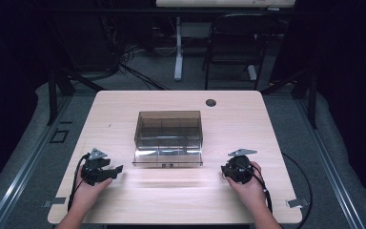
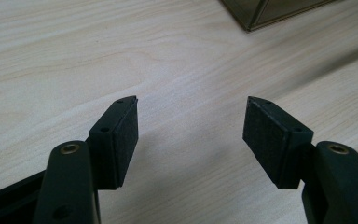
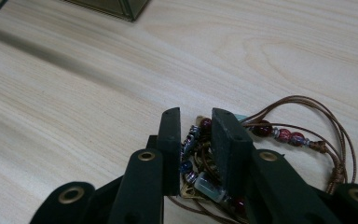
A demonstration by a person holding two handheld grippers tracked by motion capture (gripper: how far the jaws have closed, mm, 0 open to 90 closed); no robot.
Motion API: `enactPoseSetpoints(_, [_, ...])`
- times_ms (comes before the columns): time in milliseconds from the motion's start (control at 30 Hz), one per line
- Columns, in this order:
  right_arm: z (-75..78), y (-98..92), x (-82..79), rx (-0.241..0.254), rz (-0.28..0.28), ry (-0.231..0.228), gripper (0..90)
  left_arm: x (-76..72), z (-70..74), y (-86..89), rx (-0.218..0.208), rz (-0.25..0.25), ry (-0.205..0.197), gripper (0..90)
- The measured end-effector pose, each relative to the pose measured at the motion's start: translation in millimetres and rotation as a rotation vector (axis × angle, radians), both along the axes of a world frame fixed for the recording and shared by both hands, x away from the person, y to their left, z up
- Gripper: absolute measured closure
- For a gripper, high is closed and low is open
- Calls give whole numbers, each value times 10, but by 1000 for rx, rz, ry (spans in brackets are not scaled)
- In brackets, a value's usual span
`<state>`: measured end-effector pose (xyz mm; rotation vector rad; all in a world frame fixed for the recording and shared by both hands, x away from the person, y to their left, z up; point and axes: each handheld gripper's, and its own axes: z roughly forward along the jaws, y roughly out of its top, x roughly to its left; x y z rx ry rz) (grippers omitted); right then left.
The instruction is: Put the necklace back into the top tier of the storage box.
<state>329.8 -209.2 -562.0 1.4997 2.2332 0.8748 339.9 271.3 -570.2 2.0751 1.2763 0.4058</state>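
Lab or studio recording bay. Light wood table point(image 1: 124, 109) on grey carpet, dark curtains on both sides of it. Behind the table: black folding chair point(image 1: 232, 45), white desk leg point(image 1: 178, 47), loose cable bundle point(image 1: 124, 62). Metal floor rails flank the table.

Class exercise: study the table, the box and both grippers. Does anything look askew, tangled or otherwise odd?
Mostly tidy. The oddity is the beaded cord necklace: it lies bunched between the right gripper pads, cords looping loosely to one side. The smoky plastic box sits square; the left gripper is open and empty.
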Motion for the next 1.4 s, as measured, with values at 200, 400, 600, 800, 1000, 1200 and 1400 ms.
enactPoseSetpoints(200, [-24, 19, 9, -4, 0, 5, 731, 1, -1, -1, 2, -2, 0, 359])
enactPoseSetpoints(400, [-33, 51, 14, -34, 8, 8, 737, -1, 0, 0, -3, 4, -1, 359])
enactPoseSetpoints(600, [-34, 72, 9, -61, 12, -2, 759, -2, 1, 1, -4, 5, -4, 359])
enactPoseSetpoints(800, [-32, 90, 1, -77, 22, -9, 792, -1, 1, 3, -6, 5, -3, 359])
enactPoseSetpoints(1000, [-31, 92, -6, -82, 29, -12, 805, -1, 2, 5, -6, 5, -4, 359])
enactPoseSetpoints(1200, [-9, 90, -19, -75, 40, -13, 841, -2, 2, 5, -6, 5, -6, 359])
enactPoseSetpoints(1400, [-13, 83, -19, -64, 41, -12, 847, -1, 1, 8, -3, 4, -7, 359])
